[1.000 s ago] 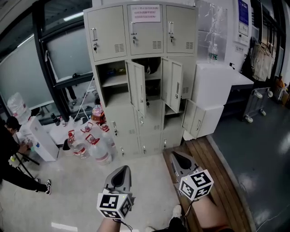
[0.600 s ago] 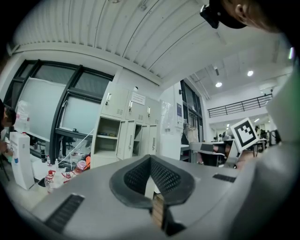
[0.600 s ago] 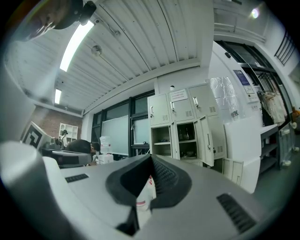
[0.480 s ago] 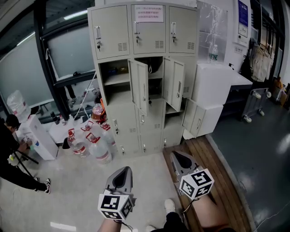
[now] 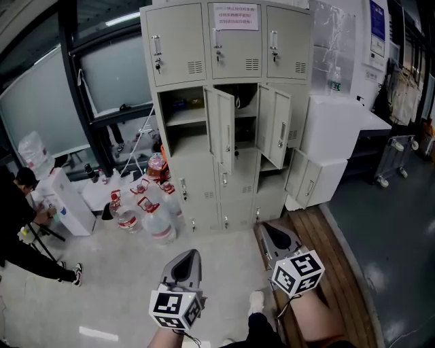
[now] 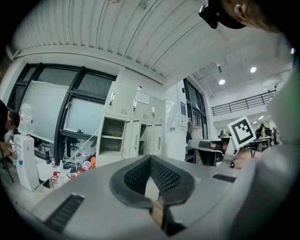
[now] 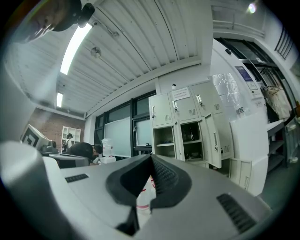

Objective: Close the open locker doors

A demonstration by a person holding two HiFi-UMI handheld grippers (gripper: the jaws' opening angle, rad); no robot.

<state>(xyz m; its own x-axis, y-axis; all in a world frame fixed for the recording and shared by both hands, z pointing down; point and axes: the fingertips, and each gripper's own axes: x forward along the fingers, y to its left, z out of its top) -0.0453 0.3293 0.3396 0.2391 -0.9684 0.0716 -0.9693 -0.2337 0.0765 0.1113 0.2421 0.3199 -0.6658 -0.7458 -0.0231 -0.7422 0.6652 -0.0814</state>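
pale concrete floor (image 5: 102, 299) lies under and ahead of the left gripper (image 5: 193, 253). wooden boards (image 5: 336, 272) run beneath the right gripper (image 5: 265, 228), with dark floor (image 5: 397, 238) to its right. black-framed windows (image 5: 41, 102) stand far ahead-left. ribbed ceiling (image 7: 140, 37), strip light (image 7: 75, 42) lit.

The notice (image 5: 237, 17) on the top middle locker door (image 5: 238, 49) carries red print, seemingly too small to read.
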